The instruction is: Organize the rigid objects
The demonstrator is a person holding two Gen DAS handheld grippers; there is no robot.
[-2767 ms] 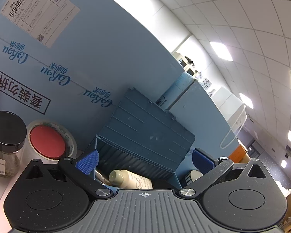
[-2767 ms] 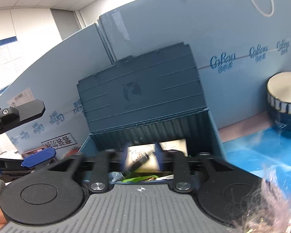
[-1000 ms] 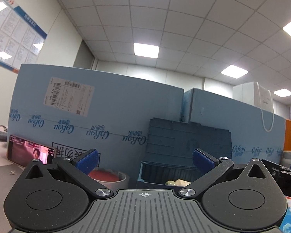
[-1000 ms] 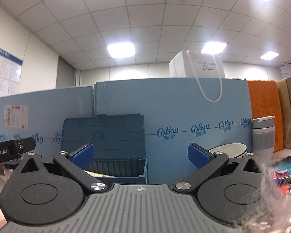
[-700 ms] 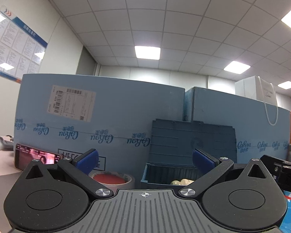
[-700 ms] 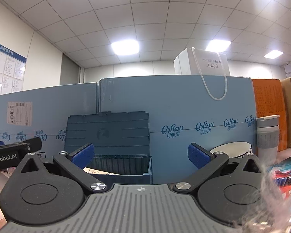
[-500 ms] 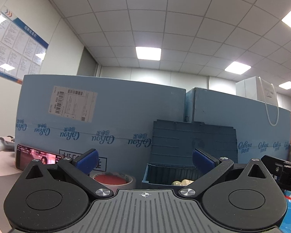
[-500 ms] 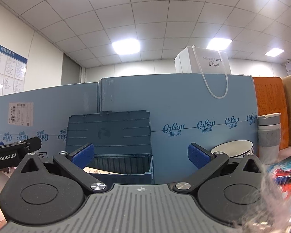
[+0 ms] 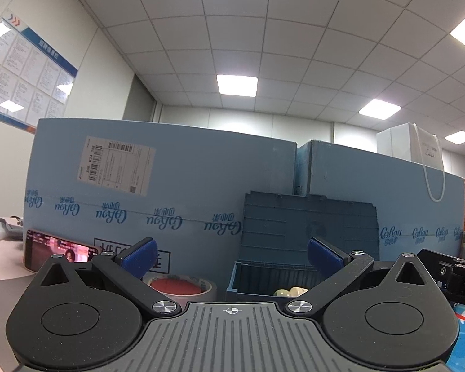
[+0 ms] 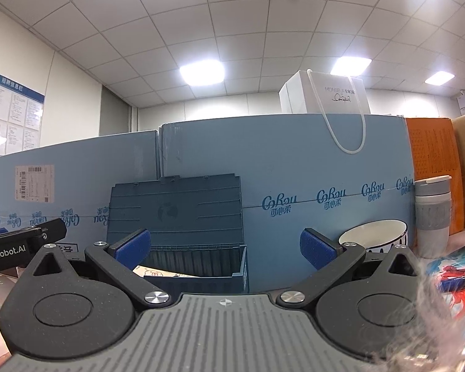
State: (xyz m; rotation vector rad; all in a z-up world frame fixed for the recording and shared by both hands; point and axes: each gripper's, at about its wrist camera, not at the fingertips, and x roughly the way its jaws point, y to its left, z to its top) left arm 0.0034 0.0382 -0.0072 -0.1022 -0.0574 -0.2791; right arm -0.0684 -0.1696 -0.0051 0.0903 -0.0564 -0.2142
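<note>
A dark blue storage bin point(image 9: 257, 282) with its lid propped open stands against the light blue boxes; it also shows in the right wrist view point(image 10: 201, 266). Pale rounded objects point(image 9: 286, 292) and a printed card point(image 10: 161, 271) show over its rim. My left gripper point(image 9: 231, 252) is open and empty, back from the bin. My right gripper point(image 10: 224, 246) is open and empty, facing the bin. Each gripper shows at the edge of the other's view.
A tape roll with a red centre point(image 9: 179, 286) and a lit phone point(image 9: 59, 252) stand left of the bin. A white bowl point(image 10: 375, 232), a grey tumbler point(image 10: 432, 214) and a colourful book point(image 10: 455, 272) are to its right. Tall blue boxes point(image 10: 294, 161) close the back.
2.8 s ago my right gripper was shut on a small item over the bin; now it is open and empty. Both grippers have pulled back and levelled out; almost still for the last second.
</note>
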